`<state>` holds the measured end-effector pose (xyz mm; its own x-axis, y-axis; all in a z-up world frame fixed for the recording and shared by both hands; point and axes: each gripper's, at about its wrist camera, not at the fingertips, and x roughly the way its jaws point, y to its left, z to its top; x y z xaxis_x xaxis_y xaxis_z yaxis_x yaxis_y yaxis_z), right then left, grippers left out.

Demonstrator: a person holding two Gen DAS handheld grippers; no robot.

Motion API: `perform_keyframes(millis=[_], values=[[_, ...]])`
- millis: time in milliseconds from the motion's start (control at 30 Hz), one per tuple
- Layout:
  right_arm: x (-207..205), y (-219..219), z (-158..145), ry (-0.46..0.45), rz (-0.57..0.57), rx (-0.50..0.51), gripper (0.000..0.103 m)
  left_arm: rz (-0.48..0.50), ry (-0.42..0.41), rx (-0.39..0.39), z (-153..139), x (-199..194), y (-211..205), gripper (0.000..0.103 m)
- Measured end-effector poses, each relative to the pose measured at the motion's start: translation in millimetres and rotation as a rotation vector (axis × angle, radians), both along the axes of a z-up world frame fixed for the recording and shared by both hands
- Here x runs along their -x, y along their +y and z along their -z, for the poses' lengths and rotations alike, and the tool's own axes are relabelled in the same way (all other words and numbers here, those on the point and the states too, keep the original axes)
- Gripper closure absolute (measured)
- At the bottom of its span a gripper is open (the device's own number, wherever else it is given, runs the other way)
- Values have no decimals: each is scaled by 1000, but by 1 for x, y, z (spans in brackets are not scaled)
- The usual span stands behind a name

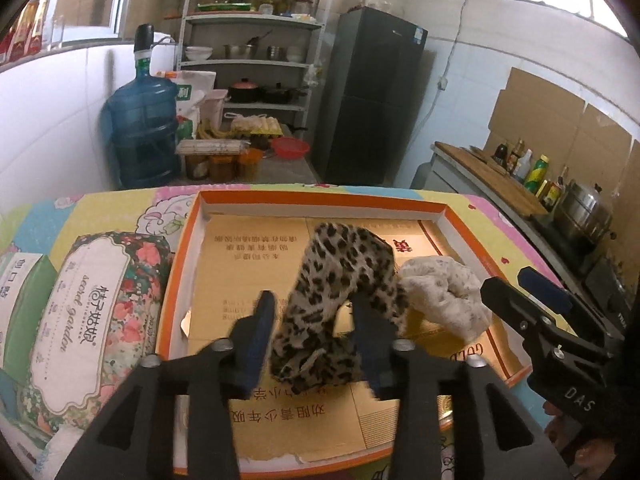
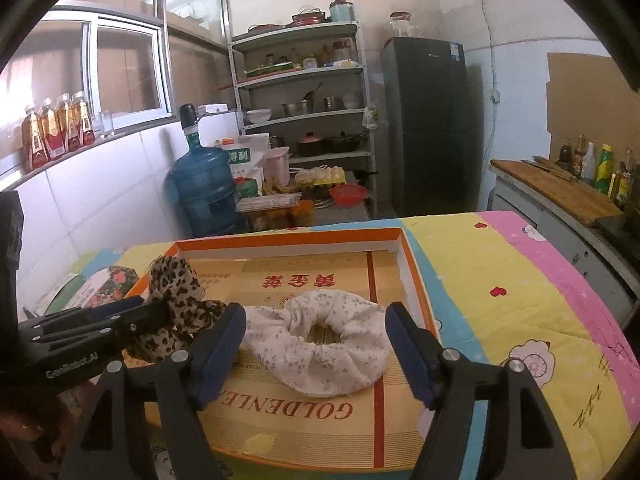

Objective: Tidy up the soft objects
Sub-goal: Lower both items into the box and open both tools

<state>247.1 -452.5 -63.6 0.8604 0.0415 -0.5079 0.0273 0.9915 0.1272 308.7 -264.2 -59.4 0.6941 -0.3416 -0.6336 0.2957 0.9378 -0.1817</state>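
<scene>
A leopard-print scrunchie (image 1: pixel 336 276) stands slumped inside the orange-rimmed shallow box (image 1: pixel 320 200). It is between the fingers of my left gripper (image 1: pixel 313 300), which is open, its pads not pressing the fabric. A white flowered scrunchie (image 2: pixel 320 344) lies flat on the box's yellow cardboard floor. My right gripper (image 2: pixel 315 312) is open wide around it, one blue pad on each side and clear of the cloth. The right gripper (image 1: pixel 520 292) also shows beside the white scrunchie (image 1: pixel 444 292) in the left wrist view. The left gripper (image 2: pixel 132 312) shows by the leopard scrunchie (image 2: pixel 176 284) in the right wrist view.
The box (image 2: pixel 288 244) rests on a table covered with a colourful cartoon blanket (image 2: pixel 500 320). Floral tissue packs (image 1: pixel 100 312) lie left of the box. Beyond the table are a blue water jug (image 1: pixel 140 128), a shelf rack (image 1: pixel 256 60), a dark fridge (image 1: pixel 372 96) and a counter with bottles (image 1: pixel 520 168).
</scene>
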Motion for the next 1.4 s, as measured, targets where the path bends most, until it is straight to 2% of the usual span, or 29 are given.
perform_keyframes(millis=[100,400,767,1100,1400], values=[[2,-1,-1,-9,6,-3,31,-5,-15,0,-2,4,0,44],[8,-6,-5,-56,7,-35,31,-18,-72,14,-17,19,6,38],[16,-4,-10,-80,17,-44,31,-1,-143,31,-42,46,26,38],[50,38,-44,-129,-22,-11,31,25,-202,29,-64,82,54,38],[71,84,-58,-144,-70,1,31,1,-259,9,-75,112,88,38]])
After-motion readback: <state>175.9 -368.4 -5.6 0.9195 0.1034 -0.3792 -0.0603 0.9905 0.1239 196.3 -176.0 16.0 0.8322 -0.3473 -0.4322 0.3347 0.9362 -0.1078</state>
